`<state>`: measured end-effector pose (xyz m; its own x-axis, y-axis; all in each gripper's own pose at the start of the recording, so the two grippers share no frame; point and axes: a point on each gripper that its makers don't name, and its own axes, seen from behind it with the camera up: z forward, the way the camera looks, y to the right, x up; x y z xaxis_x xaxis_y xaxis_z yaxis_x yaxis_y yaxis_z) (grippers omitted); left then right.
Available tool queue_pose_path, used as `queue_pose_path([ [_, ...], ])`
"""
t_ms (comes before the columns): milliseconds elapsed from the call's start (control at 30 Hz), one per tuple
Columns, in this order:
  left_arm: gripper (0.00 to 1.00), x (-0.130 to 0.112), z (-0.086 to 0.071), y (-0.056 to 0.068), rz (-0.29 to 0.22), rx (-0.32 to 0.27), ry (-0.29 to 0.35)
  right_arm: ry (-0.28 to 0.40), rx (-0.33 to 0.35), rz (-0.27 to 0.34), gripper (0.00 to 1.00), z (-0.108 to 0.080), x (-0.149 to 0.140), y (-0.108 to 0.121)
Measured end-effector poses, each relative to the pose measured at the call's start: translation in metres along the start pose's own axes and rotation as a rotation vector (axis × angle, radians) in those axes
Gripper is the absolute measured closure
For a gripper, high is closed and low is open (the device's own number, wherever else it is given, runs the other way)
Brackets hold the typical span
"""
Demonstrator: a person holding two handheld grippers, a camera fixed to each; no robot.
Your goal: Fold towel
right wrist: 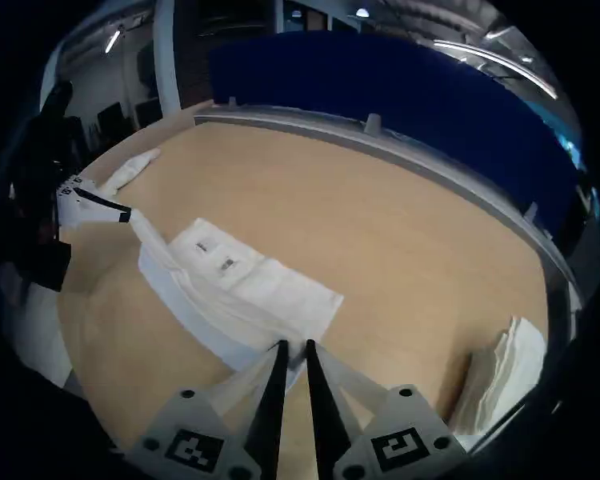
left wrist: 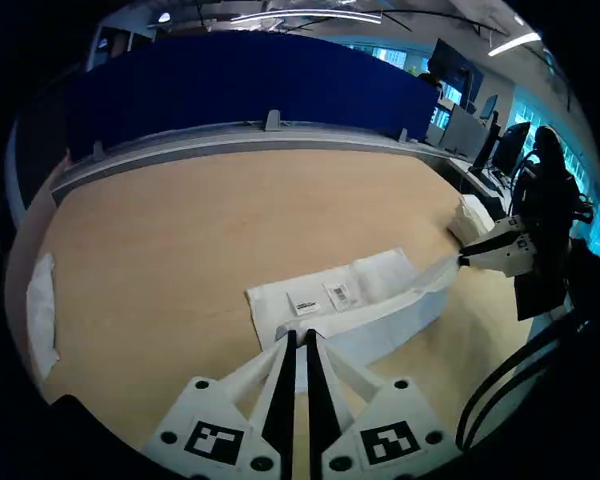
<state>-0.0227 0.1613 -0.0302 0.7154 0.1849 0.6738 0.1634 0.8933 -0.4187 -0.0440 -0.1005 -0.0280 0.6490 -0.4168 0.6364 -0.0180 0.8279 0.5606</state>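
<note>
Partway through the first fold, by the look of it. Pinching one near corner of the white rectangular cloth towel with the left gripper, fingers pressed together on the fabric; pinching the other near corner with the right gripper, likewise closed on cloth. Holding that near edge raised and taut above the pale wooden tabletop, far half lying flat. Next, probably: carry both corners forward together, level, across to the far edge, then lower and align before letting go. Keep clear of the stack of folded white cloths.
</note>
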Motion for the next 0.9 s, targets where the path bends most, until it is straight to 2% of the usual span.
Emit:
queue_pose_path([
  [300, 0.91, -0.016, 0.040, -0.013, 0.007, 0.004, -0.036, -0.035, -0.004, 0.035, 0.83, 0.039, -0.011, 0.009],
  [467, 0.92, -0.020, 0.054, -0.018, 0.019, 0.014, -0.043, -0.039, -0.027, 0.047, 0.82, 0.051, -0.015, 0.015],
  [600, 0.91, -0.021, 0.061, -0.024, 0.029, 0.029, -0.044, -0.033, -0.041, 0.057, 0.76, 0.057, -0.015, 0.018],
  [667, 0.91, -0.021, 0.064, -0.027, 0.033, 0.037, -0.046, -0.031, -0.047, 0.057, 0.69, 0.058, -0.015, 0.020],
  [867, 0.68, -0.019, 0.065, -0.033, 0.060, 0.065, -0.043, -0.017, -0.073, 0.046, 0.39, 0.058, -0.014, 0.025],
  [900, 0.60, -0.018, 0.064, -0.034, 0.067, 0.070, -0.041, -0.013, -0.079, 0.045, 0.34, 0.058, -0.013, 0.026],
])
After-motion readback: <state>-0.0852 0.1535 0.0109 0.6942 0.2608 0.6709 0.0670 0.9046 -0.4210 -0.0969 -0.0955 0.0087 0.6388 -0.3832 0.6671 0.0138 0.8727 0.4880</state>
